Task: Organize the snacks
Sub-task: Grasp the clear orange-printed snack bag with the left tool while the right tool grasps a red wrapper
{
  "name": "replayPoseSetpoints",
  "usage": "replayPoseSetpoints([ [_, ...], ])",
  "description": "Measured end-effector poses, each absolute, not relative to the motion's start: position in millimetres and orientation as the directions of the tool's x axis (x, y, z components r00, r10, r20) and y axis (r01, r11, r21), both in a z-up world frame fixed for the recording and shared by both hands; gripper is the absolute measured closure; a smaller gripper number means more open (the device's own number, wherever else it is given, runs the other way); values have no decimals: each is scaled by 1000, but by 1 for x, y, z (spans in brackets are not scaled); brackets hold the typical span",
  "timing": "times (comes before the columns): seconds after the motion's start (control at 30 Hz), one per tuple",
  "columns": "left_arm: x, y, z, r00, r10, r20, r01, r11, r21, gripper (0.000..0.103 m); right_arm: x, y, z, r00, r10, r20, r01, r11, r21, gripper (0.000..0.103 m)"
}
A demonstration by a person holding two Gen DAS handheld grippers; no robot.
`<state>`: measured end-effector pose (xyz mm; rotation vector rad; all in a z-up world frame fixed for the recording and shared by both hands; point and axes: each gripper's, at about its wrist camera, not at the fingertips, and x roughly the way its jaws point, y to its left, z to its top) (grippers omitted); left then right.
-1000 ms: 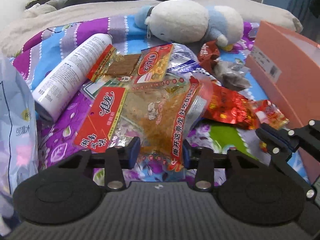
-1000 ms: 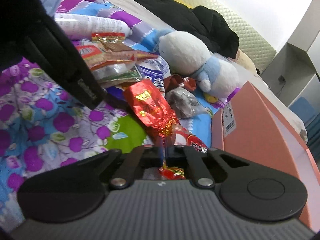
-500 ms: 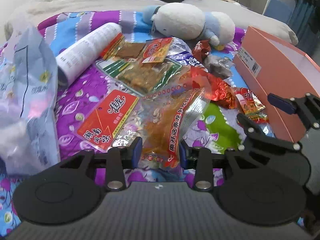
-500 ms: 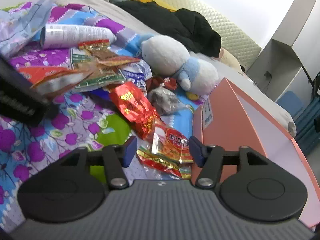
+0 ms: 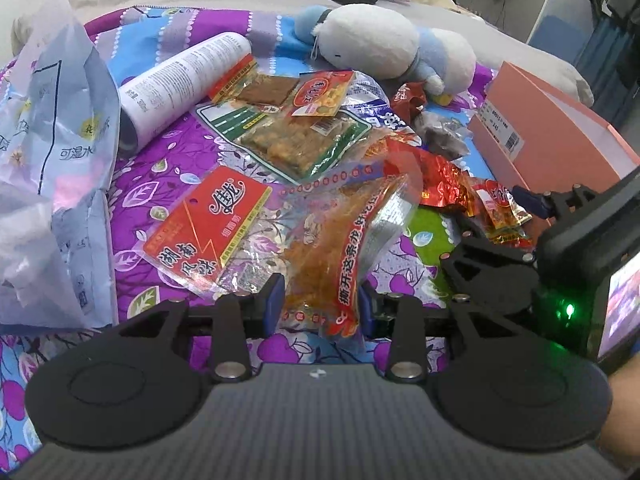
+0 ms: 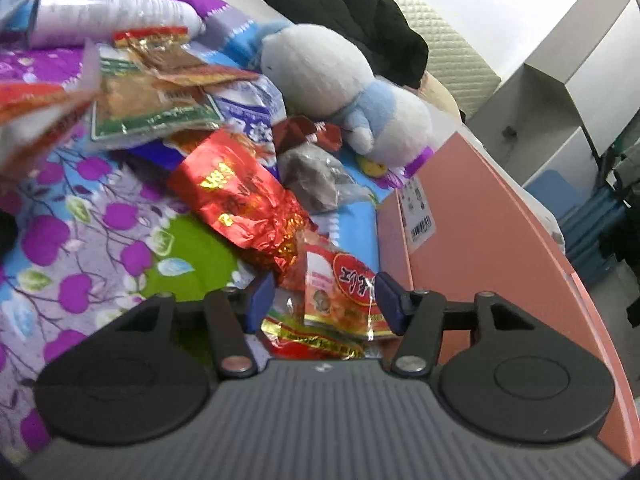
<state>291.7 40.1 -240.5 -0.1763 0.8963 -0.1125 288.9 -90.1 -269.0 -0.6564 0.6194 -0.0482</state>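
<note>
My left gripper (image 5: 322, 312) is shut on a clear snack packet with a red label and orange filling (image 5: 332, 236), held above the purple flowered bedspread (image 5: 160, 168). My right gripper (image 6: 326, 300) is open, its fingers either side of a small red and yellow snack packet (image 6: 344, 292) lying beside the pink box (image 6: 500, 240). A red foil packet (image 6: 240, 204) lies just beyond it. A green-edged packet (image 5: 296, 140) and several smaller packets lie in a heap further back. The right gripper also shows in the left wrist view (image 5: 500, 232).
A white spray can (image 5: 180, 84) lies at the back left. A white and blue plush toy (image 5: 380, 44) sits behind the heap. A pale plastic bag (image 5: 48, 152) lies at the left. The pink box (image 5: 560, 136) stands at the right.
My left gripper has pulled back and up with the clear packet, away from the heap. My right gripper has opened from shut and now straddles the small red and yellow packet.
</note>
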Motion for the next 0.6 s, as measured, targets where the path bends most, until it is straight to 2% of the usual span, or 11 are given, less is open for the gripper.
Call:
replayPoseSetpoints([
  [0.17,290,43,-241,629,-179,-756,20,977,-214,60,281,-85,-268,810,-216,-545,-182,790,-585,79],
  [0.2,289,44,-240,630,-181,-755,18,976,-219,60,279,-85,-267,811,-215,-544,-185,787,-588,80],
  [0.27,286,45,-239,632,-182,-753,17,975,-222,60,274,-85,-264,810,-205,-550,-196,788,-583,88],
  [0.43,280,50,-235,641,-190,-744,8,970,-241,60,261,-89,-246,812,-174,-557,-205,808,-552,95],
  [0.6,269,48,-225,648,-192,-737,15,971,-240,62,239,-92,-224,823,-127,-554,-228,819,-527,97],
])
